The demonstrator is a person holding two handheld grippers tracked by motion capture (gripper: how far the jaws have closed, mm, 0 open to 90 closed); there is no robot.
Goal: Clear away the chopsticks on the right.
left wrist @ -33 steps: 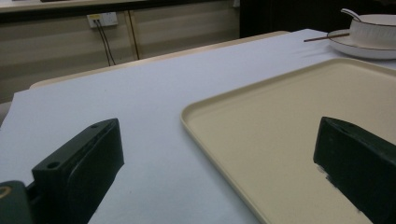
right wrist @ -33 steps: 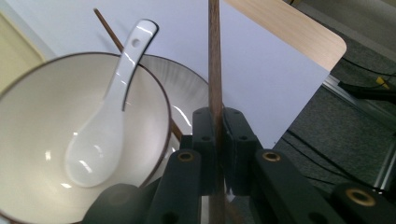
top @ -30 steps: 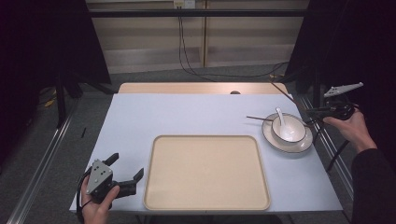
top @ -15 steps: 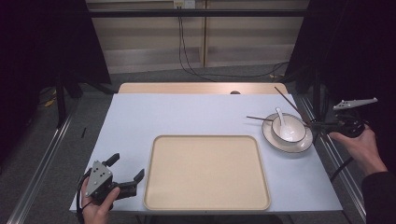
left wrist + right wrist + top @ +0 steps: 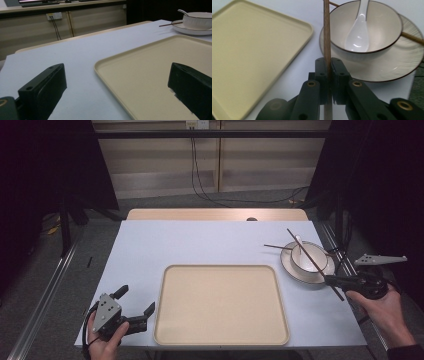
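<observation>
My right gripper (image 5: 331,279) (image 5: 329,65) is shut on a brown chopstick (image 5: 310,257) (image 5: 326,30) at the table's right edge. The stick slants up and away over a white bowl (image 5: 320,265) (image 5: 387,22). The bowl holds a white spoon (image 5: 298,242) (image 5: 359,32) and stands on a white plate (image 5: 295,270) (image 5: 392,67). A second chopstick (image 5: 277,247) (image 5: 412,37) lies across the plate's far rim. My left gripper (image 5: 136,299) (image 5: 117,85) rests open at the near left corner, holding nothing, beside a beige tray (image 5: 220,305) (image 5: 150,65).
The tray is bare and takes up the middle of the white table (image 5: 200,242). A wooden strip (image 5: 215,214) edges the far side. Beyond it are cables (image 5: 197,170) and a cabinet. The right hand (image 5: 385,312) hangs just off the right edge.
The right gripper has drawn back toward the person along the right edge, the chopstick in its jaws. The left gripper has stayed put.
</observation>
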